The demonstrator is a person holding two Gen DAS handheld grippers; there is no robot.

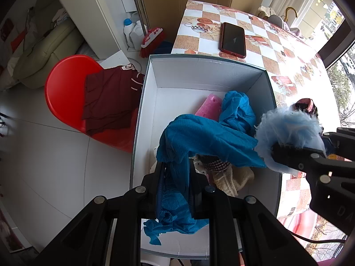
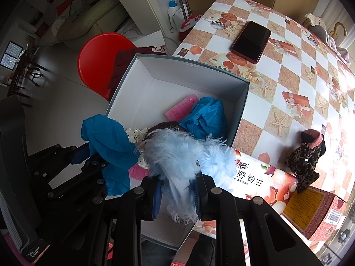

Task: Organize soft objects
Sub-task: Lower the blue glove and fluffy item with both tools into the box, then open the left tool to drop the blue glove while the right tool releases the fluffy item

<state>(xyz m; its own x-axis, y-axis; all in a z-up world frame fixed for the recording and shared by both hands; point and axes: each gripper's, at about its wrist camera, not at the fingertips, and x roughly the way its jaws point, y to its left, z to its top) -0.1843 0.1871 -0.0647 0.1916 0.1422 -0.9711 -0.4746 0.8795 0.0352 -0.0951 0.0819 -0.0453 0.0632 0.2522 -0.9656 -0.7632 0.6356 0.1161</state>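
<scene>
Clenched in the left gripper (image 1: 175,177), a teal cloth (image 1: 199,137) drapes limply over the white box (image 1: 142,102), above a pink sponge (image 1: 208,108) and a crumpled blue cloth (image 1: 237,108). Beside it, the right gripper (image 2: 177,190) pinches a pale blue fluffy piece (image 2: 179,155) at the box's near edge. Both look light and floppy (the fluff likely slippery), so bunched middles seem the safest hold

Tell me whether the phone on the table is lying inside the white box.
No: the phone lies on the checkered tablecloth beyond the far wall of the white box, fully outside it.
</scene>
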